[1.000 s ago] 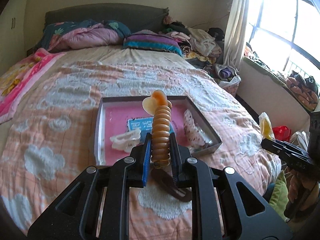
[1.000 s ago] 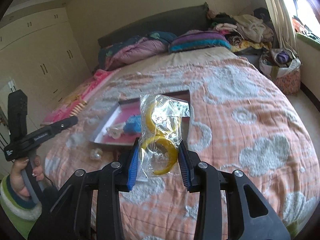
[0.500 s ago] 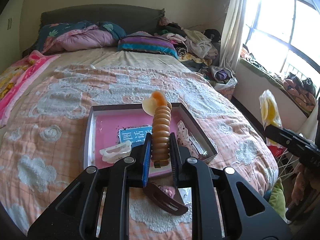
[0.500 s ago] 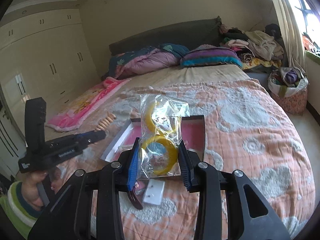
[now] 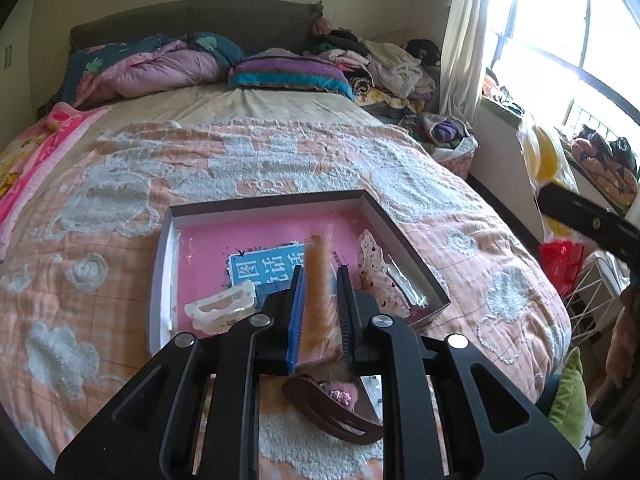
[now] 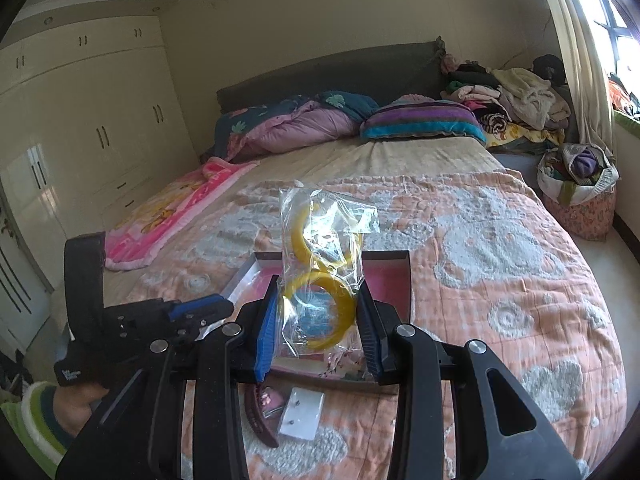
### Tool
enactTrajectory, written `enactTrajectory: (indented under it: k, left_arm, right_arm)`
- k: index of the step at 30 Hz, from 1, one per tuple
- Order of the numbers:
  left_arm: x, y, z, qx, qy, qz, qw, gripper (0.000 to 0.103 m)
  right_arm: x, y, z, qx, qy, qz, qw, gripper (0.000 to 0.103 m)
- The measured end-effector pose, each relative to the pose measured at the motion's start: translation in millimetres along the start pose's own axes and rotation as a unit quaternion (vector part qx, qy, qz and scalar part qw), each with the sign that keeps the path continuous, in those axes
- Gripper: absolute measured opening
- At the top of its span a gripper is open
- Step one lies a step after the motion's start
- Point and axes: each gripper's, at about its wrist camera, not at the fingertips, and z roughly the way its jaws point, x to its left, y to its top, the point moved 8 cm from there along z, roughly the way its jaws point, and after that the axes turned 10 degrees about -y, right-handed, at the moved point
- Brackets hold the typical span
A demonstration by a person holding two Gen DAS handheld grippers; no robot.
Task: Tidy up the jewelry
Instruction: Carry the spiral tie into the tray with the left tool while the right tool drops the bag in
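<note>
The left gripper (image 5: 319,312), poised just above the near edge of the shallow grey tray with the pink floor (image 5: 404,240), has its jaws parted around a blurred orange beaded hair clip (image 5: 317,300), seemingly letting it drop among the sorted pieces. To the right, the right gripper (image 6: 318,322) is level above the tray, clamping a clear plastic bag of yellow rings (image 6: 320,264), probably next in.

Quilt (image 5: 120,184) spread over bed. Striped pillow (image 5: 288,74) at 12 o'clock, pink duvet (image 5: 160,72) at 11. Clothes pile (image 5: 384,68) at 1, window (image 5: 560,40) at 2. Wardrobe (image 6: 80,120) at 9 in right view.
</note>
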Motion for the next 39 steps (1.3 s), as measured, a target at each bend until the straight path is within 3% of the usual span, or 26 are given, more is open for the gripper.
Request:
enactTrajectory:
  k: [5,24,39]
  left_arm:
    - [11,-9,25,0.022,0.007,-0.005,0.9997,0.000]
    - [57,-56,69,0.093,0.020,-0.042,0.9946,0.000]
    - [69,-61,58,0.091,0.030,-0.051,0.9941,0.000]
  right_arm:
    - [-5,-7,21,0.019,-0.004,0.005,1.000,0.034]
    - [3,-69,124,0.129,-0.008,-0.016,0.991,0.034]
    - [38,-83,153,0.155,0.020,-0.026,0.987,0.039]
